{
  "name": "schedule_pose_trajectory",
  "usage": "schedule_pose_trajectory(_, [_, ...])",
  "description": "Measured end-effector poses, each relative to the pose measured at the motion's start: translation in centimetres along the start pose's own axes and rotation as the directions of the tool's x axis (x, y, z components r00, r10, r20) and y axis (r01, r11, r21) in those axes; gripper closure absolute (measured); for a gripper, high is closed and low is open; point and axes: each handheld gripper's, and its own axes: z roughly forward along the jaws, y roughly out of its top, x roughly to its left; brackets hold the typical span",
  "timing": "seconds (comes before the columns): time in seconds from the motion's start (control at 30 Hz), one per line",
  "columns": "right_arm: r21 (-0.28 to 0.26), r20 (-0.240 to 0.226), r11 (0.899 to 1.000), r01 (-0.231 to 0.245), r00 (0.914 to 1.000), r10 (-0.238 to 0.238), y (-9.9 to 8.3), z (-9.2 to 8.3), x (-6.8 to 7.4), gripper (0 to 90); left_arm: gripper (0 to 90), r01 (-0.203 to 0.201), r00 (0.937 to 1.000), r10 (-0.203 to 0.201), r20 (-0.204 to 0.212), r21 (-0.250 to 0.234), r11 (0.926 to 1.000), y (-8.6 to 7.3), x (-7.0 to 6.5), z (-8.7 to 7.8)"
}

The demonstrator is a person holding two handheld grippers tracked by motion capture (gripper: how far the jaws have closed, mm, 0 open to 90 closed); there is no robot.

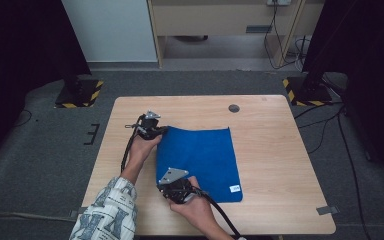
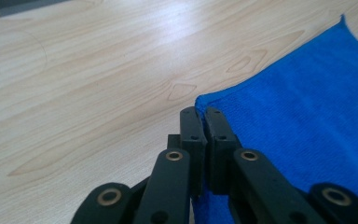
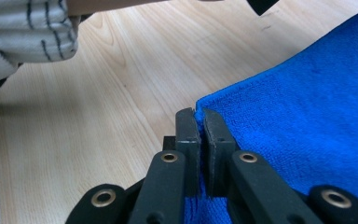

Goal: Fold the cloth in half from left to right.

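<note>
A blue cloth (image 1: 200,160) lies spread on the wooden table (image 1: 275,150), with a small white label (image 1: 235,188) at its near right corner. My left gripper (image 1: 161,130) is shut on the cloth's far left corner. In the left gripper view the two black jaws (image 2: 201,116) pinch the blue cloth (image 2: 307,121) at its corner. My right gripper (image 1: 166,186) is shut on the near left corner. The right gripper view has its jaws (image 3: 196,116) closed over the edge of the blue cloth (image 3: 307,107).
A dark round grommet (image 1: 234,108) sits near the table's far edge. A patterned sleeve (image 1: 107,212) enters at the bottom left and also appears as a sleeve (image 3: 28,32) in the right gripper view. Black stands with striped bases (image 1: 79,94) flank the table.
</note>
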Motion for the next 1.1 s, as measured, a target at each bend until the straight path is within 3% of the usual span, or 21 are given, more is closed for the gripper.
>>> schedule_pose_trajectory(0.33, [-0.030, 0.001, 1.000, 0.003, 1.0000, -0.002, 0.9, -0.8, 0.4, 86.9, 88.0, -0.013, 0.9999, 0.013, -0.002, 0.001, 0.9999, 1.5, 0.1, -1.1])
schedule_pose_trajectory(0.47, [-0.036, 0.001, 0.999, 0.007, 1.0000, -0.007, 1.2, -1.1, 0.7, 87.3, 88.0, -0.010, 0.9999, 0.010, -0.003, 0.024, 0.9997, 1.7, 0.6, -1.3])
schedule_pose_trajectory(1.1, [-0.071, -0.010, 0.997, 0.015, 0.9998, -0.015, 2.3, -1.3, 1.4, 88.0, 88.1, -0.007, 0.9996, 0.008, -0.028, 0.033, 0.9994, 2.0, 2.2, -2.8])
